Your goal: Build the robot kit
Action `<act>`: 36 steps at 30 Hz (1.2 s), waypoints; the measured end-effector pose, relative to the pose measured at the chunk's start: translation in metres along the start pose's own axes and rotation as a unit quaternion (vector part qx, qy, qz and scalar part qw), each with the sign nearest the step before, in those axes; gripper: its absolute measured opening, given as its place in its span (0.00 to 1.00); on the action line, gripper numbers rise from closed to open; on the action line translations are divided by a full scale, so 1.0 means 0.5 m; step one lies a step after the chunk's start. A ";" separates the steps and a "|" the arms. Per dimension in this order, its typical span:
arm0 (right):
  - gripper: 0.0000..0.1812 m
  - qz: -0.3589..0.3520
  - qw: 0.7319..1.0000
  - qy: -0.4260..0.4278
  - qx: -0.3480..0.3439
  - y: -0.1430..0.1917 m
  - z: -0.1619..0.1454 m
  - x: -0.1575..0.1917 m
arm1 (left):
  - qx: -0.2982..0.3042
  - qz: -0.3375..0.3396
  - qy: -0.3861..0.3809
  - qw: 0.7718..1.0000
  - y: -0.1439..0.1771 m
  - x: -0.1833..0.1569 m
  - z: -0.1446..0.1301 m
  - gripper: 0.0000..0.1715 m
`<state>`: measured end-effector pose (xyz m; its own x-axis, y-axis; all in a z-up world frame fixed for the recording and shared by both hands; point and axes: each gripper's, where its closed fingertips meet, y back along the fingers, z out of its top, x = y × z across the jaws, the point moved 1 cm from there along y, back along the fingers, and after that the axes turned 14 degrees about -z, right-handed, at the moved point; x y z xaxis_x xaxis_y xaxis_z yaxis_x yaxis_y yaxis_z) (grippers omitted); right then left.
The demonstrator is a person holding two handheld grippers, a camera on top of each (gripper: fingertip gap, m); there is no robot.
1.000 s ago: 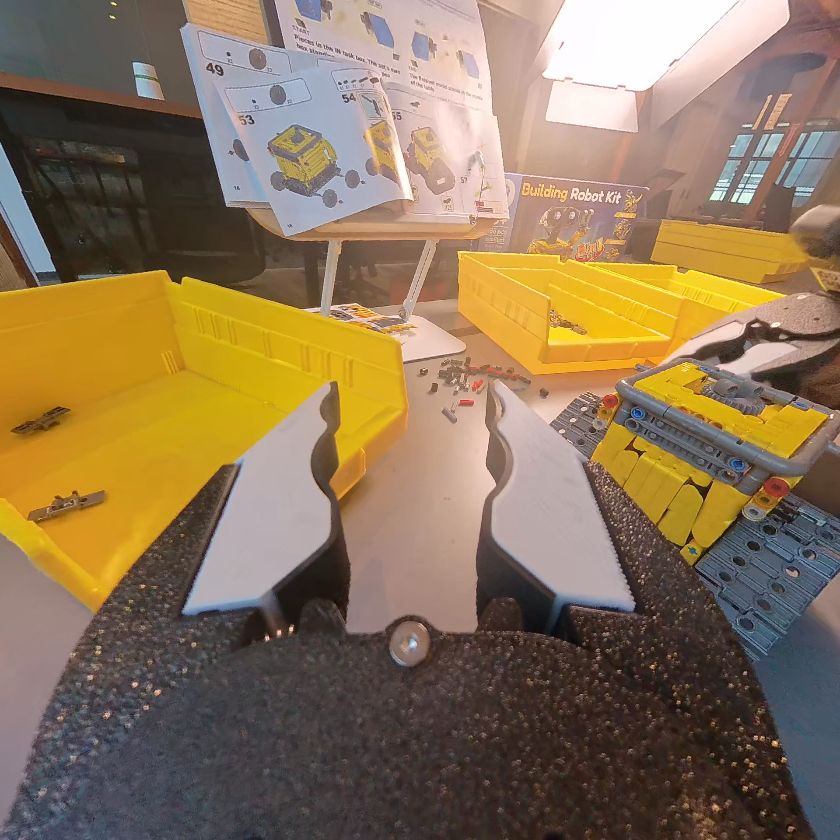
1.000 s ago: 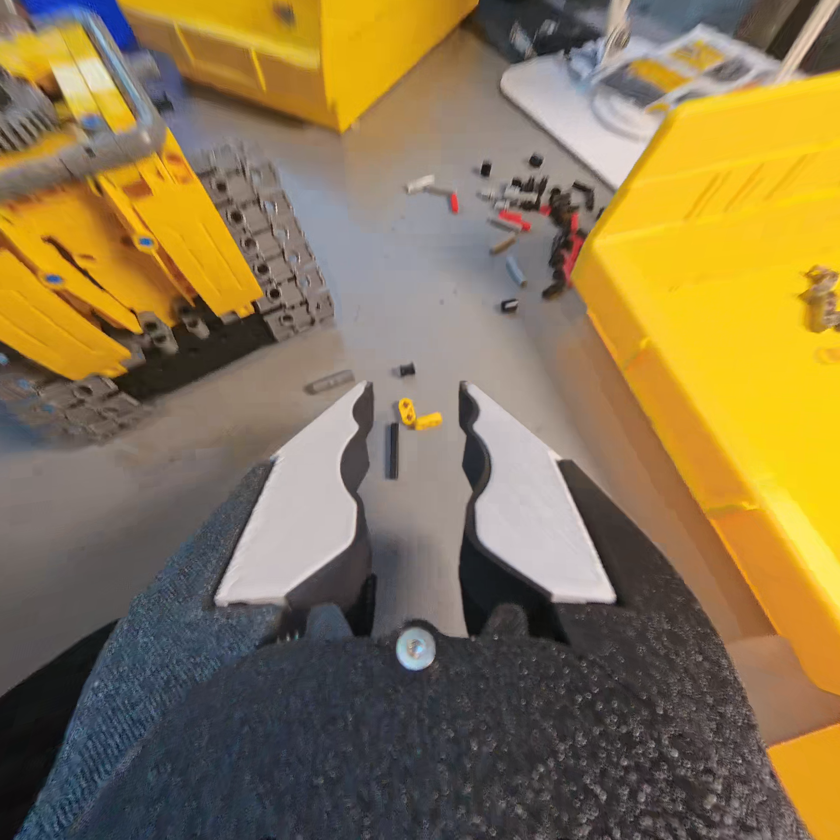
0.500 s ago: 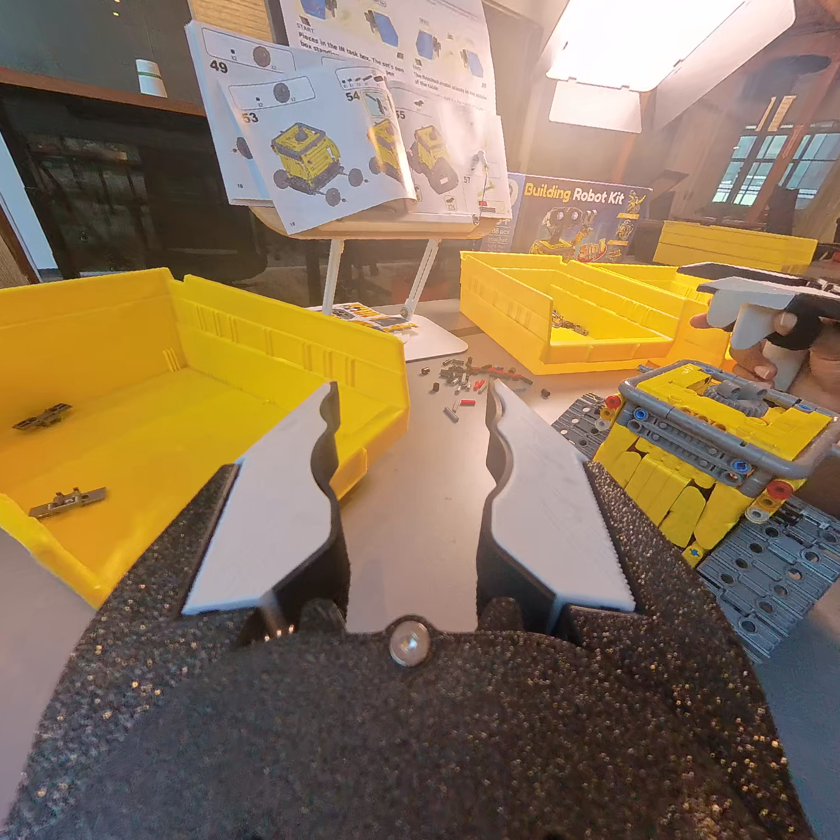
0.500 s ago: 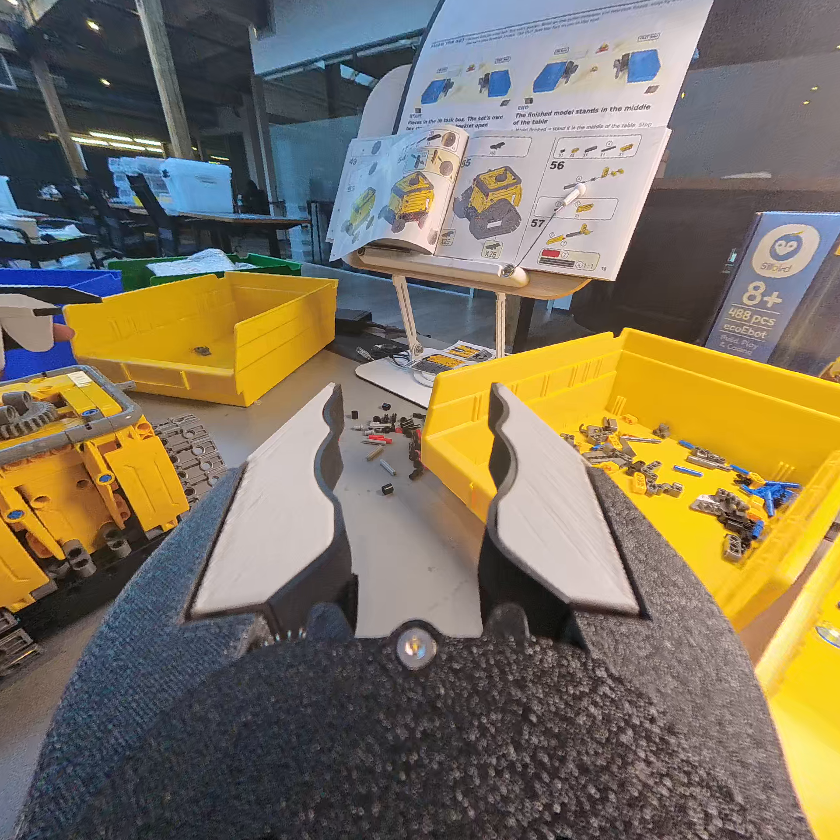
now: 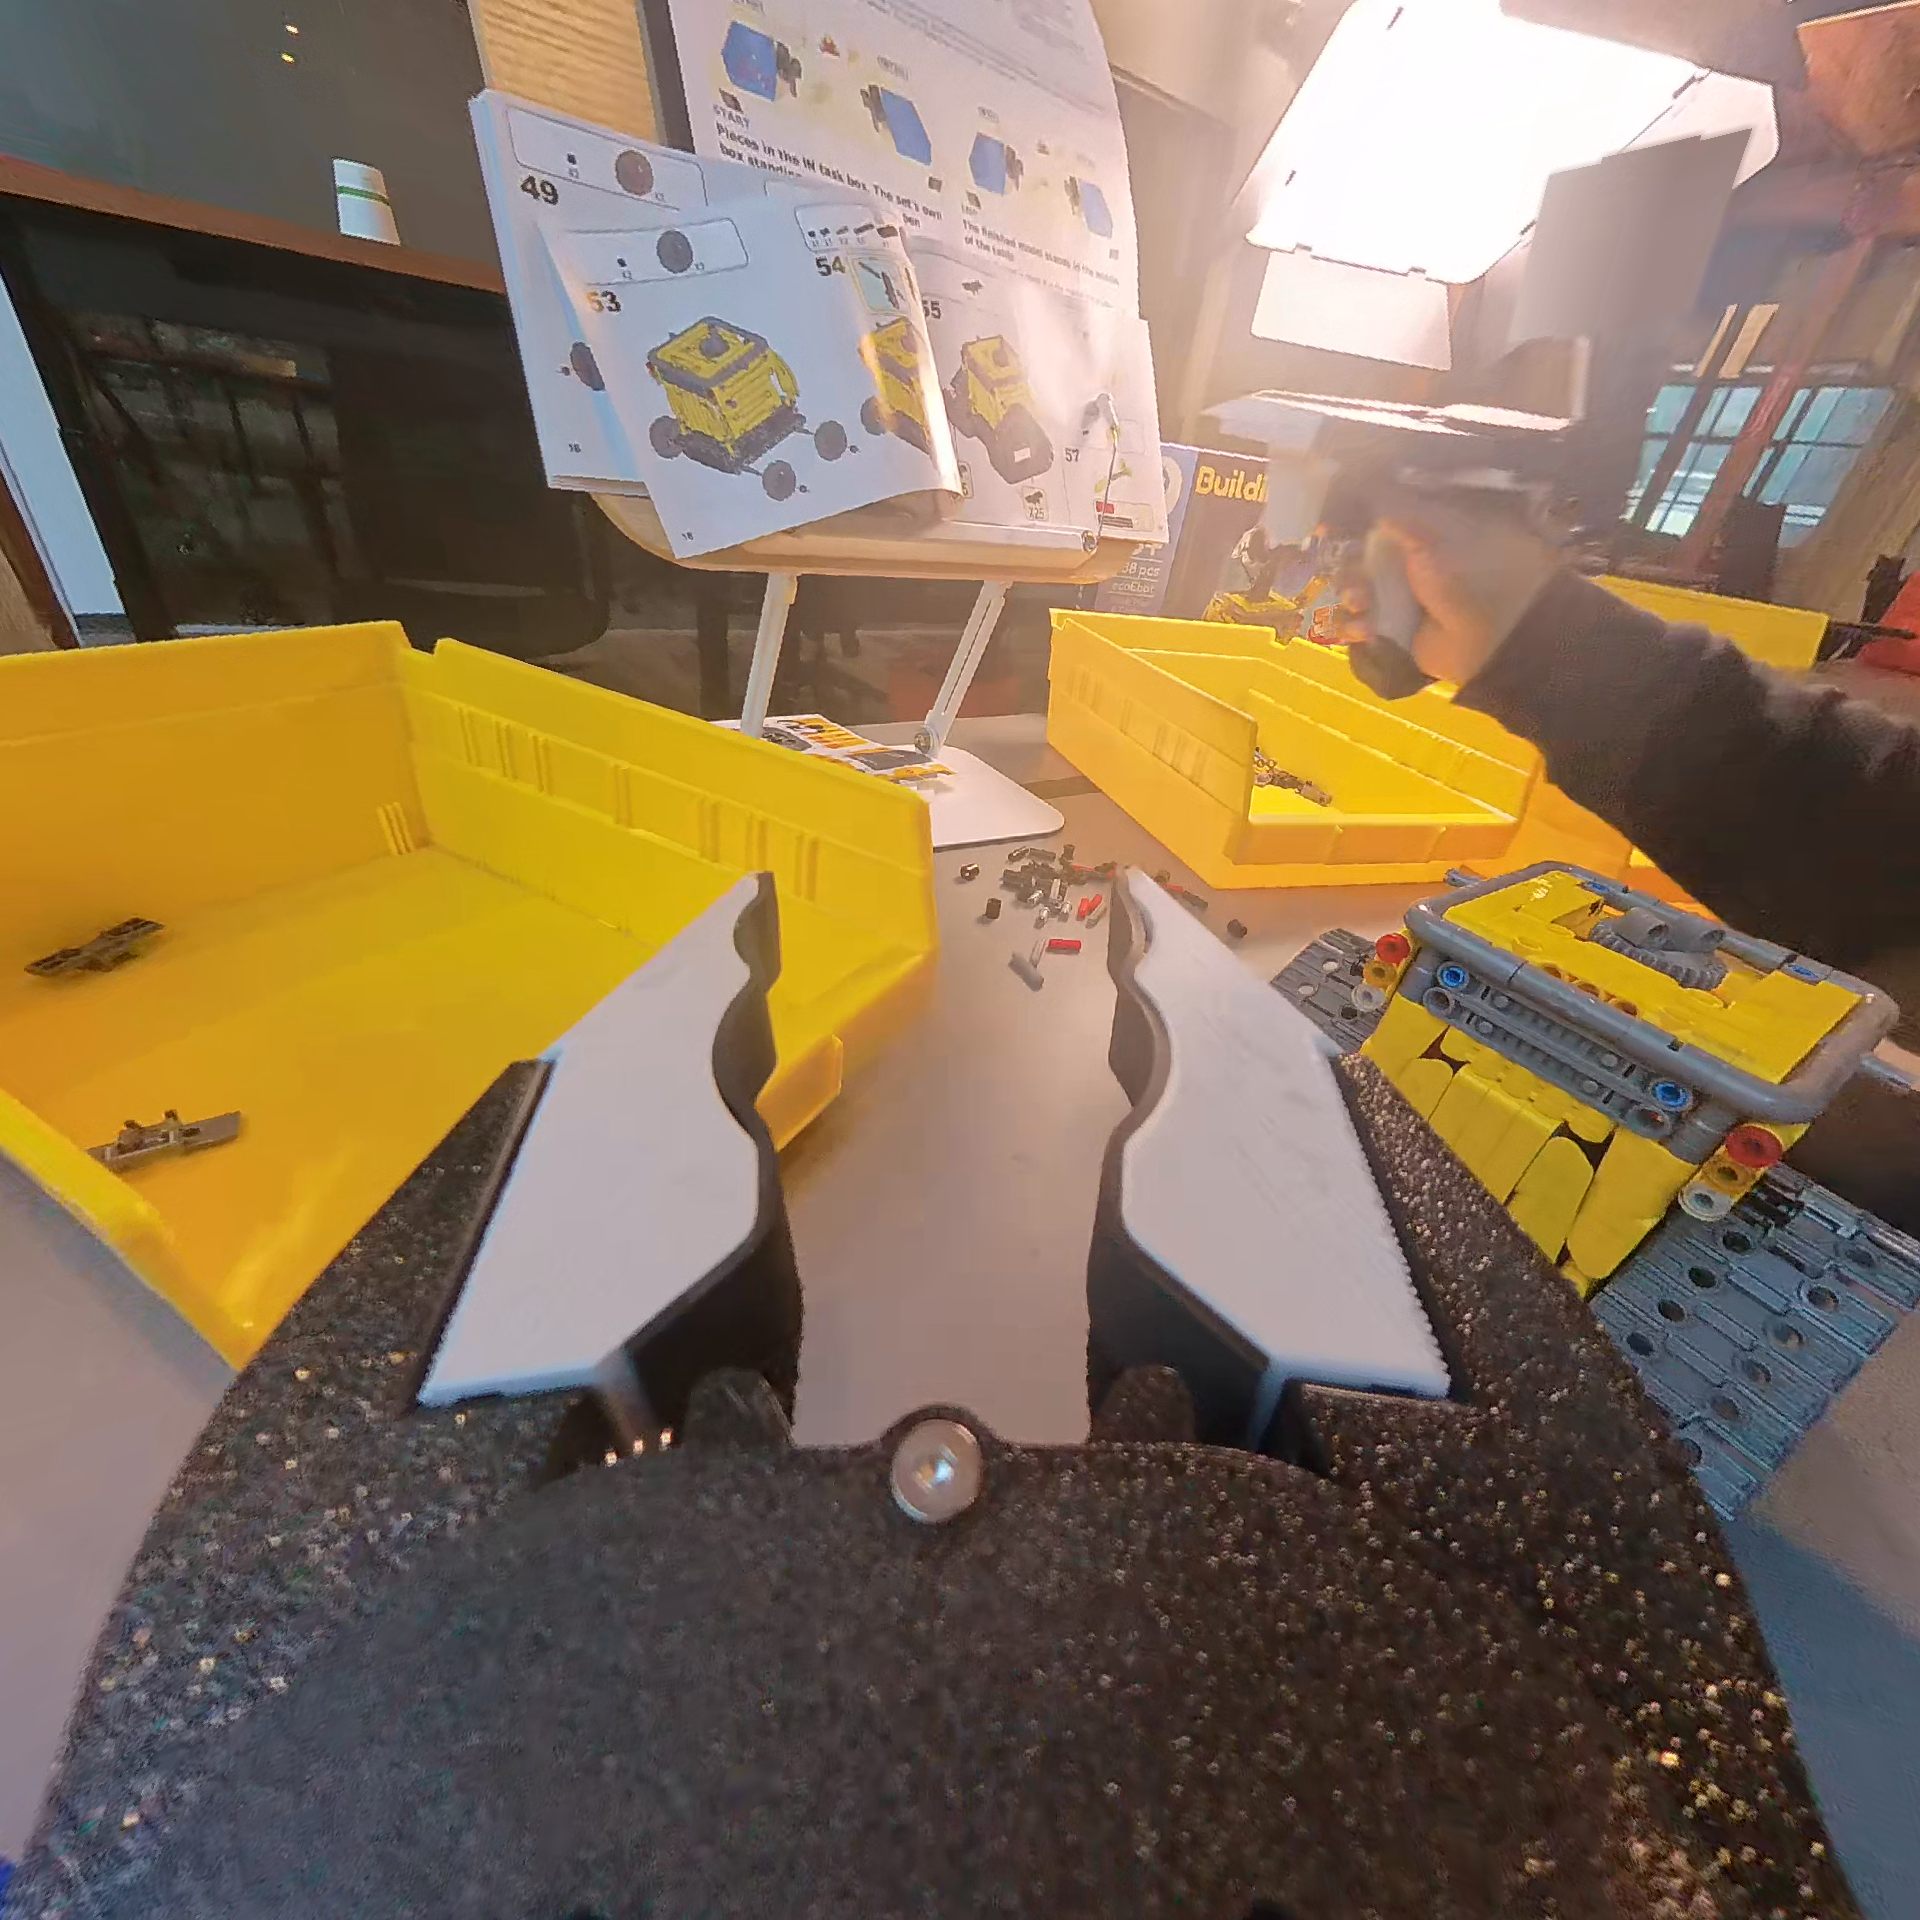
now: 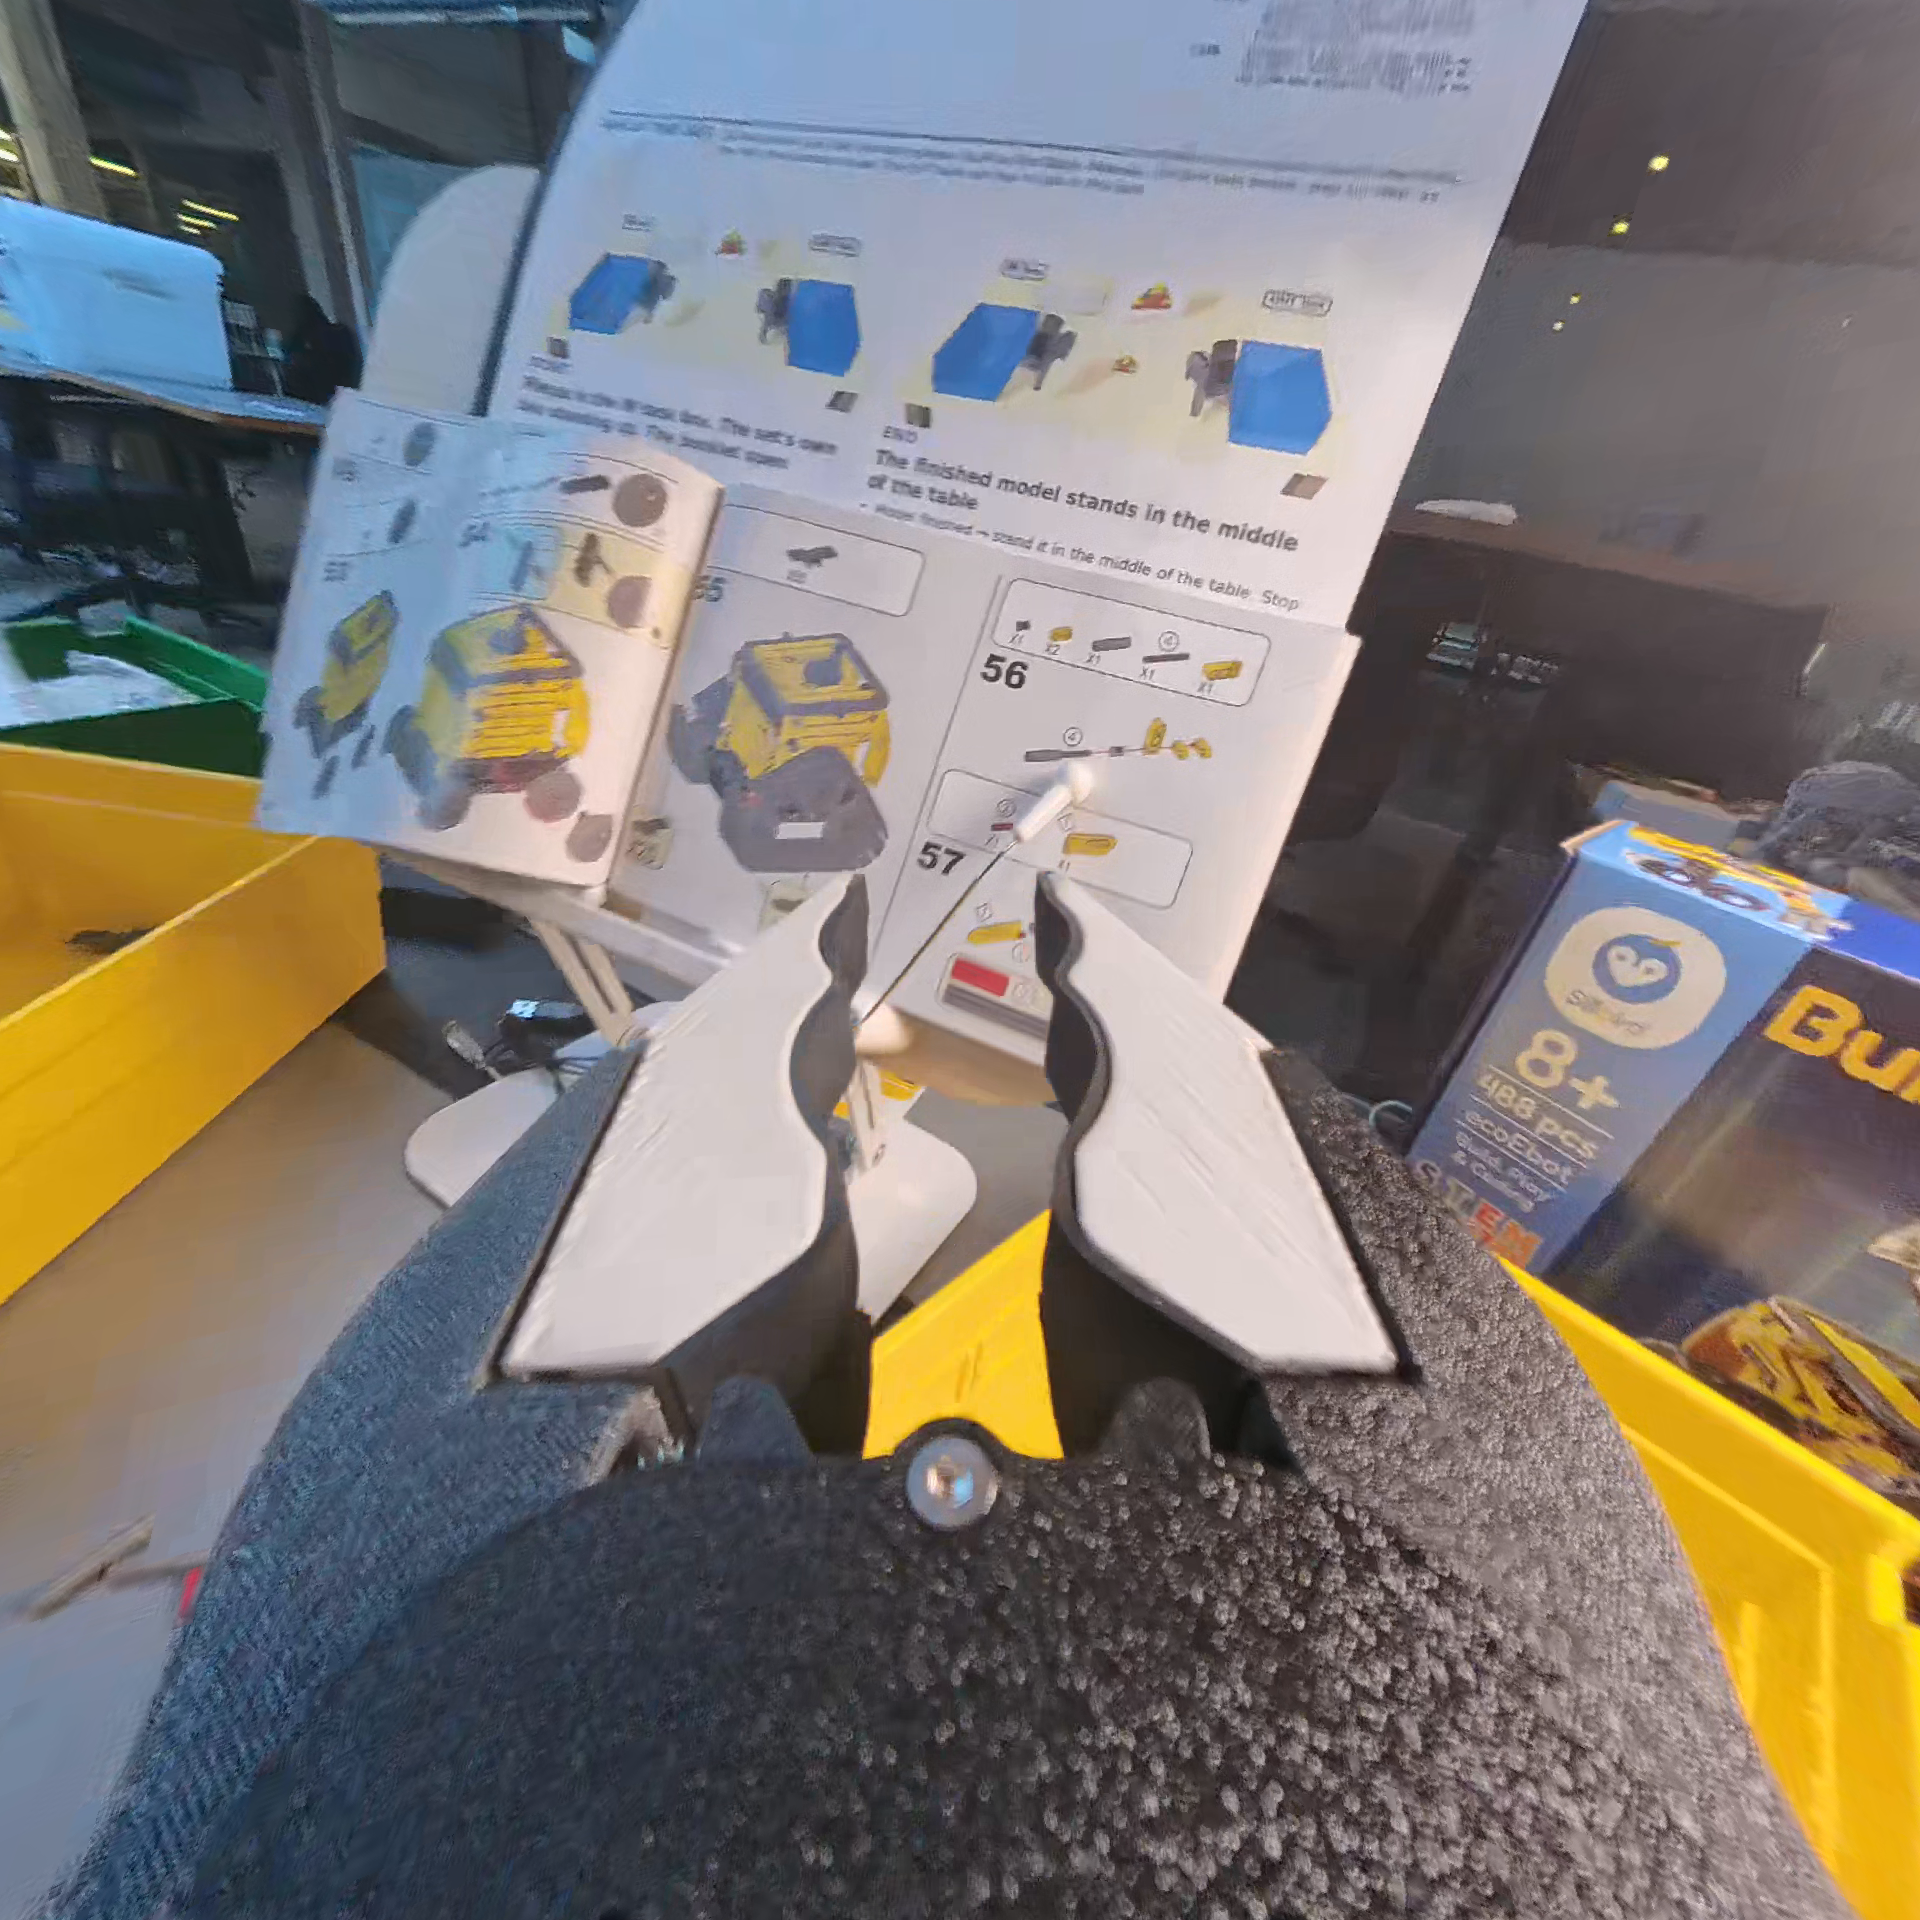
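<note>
My left gripper (image 5: 940, 904) is open and empty, low over the grey table, between a yellow bin (image 5: 665, 790) on its left and a yellow brick-built vehicle (image 5: 1621, 1049) on grey tracks on its right. Small loose pins (image 5: 1049, 899) lie just past its tips. My right gripper (image 6: 945, 899) is open and empty, raised and facing the open instruction booklet (image 6: 831, 707) on a white stand (image 6: 914, 1174). It shows blurred in the left wrist view (image 5: 1382, 488), held by a hand in a dark sleeve (image 5: 1683, 748).
Two grey parts (image 5: 166, 1138) lie in the left bin. More yellow bins (image 5: 1153, 707) stand at the back right, one (image 6: 966, 1351) just under the right gripper. A blue kit box (image 6: 1621, 1060) stands to the right. A large printed sheet (image 6: 1039, 312) rises behind the booklet. The tips of one gripper are about 40 cm away from the tips of the other.
The right gripper has lifted from the small pieces on the table and swung up and toward the booklet. The left gripper has barely moved.
</note>
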<state>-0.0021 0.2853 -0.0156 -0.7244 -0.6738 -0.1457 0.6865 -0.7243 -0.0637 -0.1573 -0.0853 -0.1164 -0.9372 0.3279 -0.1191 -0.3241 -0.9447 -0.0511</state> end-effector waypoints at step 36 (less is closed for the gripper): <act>0.01 0.035 0.987 0.153 -0.009 -0.124 -0.050 0.087 | -0.013 -0.001 0.035 0.999 0.007 0.018 0.000 0.36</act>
<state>-0.0749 0.3046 -0.0428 -0.6243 -0.6437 -0.4426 0.7371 -0.6731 -0.0608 -0.1667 -0.0856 -0.1175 -0.9251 0.3301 -0.1878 -0.3214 -0.9439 -0.0761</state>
